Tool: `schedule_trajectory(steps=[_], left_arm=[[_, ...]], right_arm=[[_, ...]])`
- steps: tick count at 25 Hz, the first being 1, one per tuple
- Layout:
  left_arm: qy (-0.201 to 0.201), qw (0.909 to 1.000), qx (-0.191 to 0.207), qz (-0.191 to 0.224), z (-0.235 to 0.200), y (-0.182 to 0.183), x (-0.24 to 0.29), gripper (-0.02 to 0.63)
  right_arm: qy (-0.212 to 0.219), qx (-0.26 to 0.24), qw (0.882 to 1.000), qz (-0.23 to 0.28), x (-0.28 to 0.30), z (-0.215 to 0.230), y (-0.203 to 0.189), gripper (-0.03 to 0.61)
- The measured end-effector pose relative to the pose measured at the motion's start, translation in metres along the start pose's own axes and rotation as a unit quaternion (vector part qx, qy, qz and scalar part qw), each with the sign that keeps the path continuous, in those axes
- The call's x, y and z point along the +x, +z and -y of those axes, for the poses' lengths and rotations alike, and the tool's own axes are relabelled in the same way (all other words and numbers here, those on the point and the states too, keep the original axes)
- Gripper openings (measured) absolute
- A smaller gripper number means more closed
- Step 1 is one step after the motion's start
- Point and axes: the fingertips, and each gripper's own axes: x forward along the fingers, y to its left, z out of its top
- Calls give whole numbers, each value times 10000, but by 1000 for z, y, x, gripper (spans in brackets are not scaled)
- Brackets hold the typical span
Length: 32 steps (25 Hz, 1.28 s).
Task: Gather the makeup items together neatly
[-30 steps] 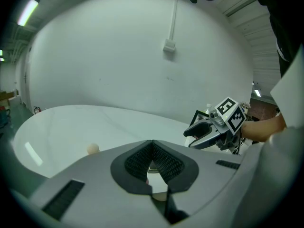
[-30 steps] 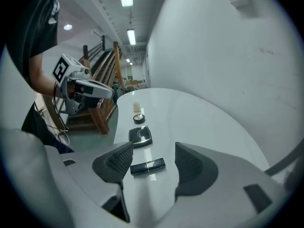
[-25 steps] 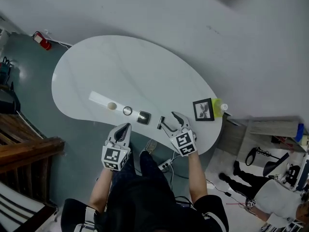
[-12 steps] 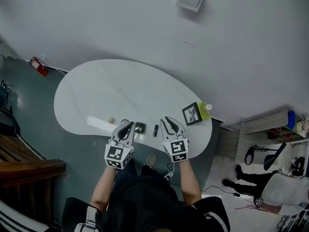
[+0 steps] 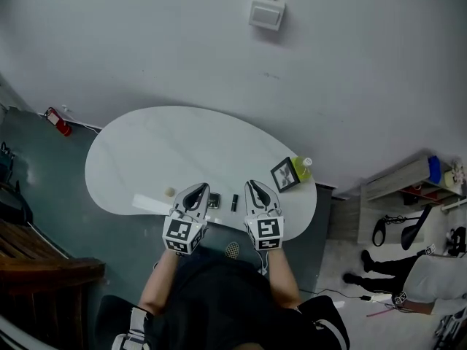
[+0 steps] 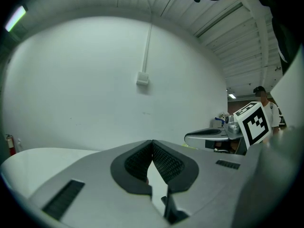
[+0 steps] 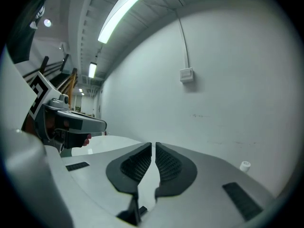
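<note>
Makeup items (image 5: 234,203) lie in a loose line along the table's (image 5: 182,133) near edge; both grippers are empty over that edge.

Left gripper (image 5: 197,189): jaws tip to tip, nothing in them. Right gripper (image 5: 257,188): jaws have just been closing, now down to a thin slit, nothing between. Just past the tips are a dark square compact (image 5: 213,200) and a black stick (image 5: 234,203); a small round pot (image 5: 170,192) and a white strip (image 5: 146,203) sit toward the left end. Risk: everything sits by the near edge, so a low sweep with closed jaws could knock a piece off, and the stick looks apt to roll. A wide reach could clip the picture frame (image 5: 284,174) or yellow bottle (image 5: 301,168) at the right end.
</note>
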Motion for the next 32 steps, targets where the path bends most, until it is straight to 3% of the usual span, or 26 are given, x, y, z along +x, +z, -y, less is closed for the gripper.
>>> schedule_trajectory(steps=[9,32], left_arm=[[-315,9994,99,107,15,6,7,17],[-326,9994,104,21,19,1,9,17]], right_arm=[[-318,-8,9995,45,-10,8,1,41],[-171,-16,9998,44,-16,1,-2,38]])
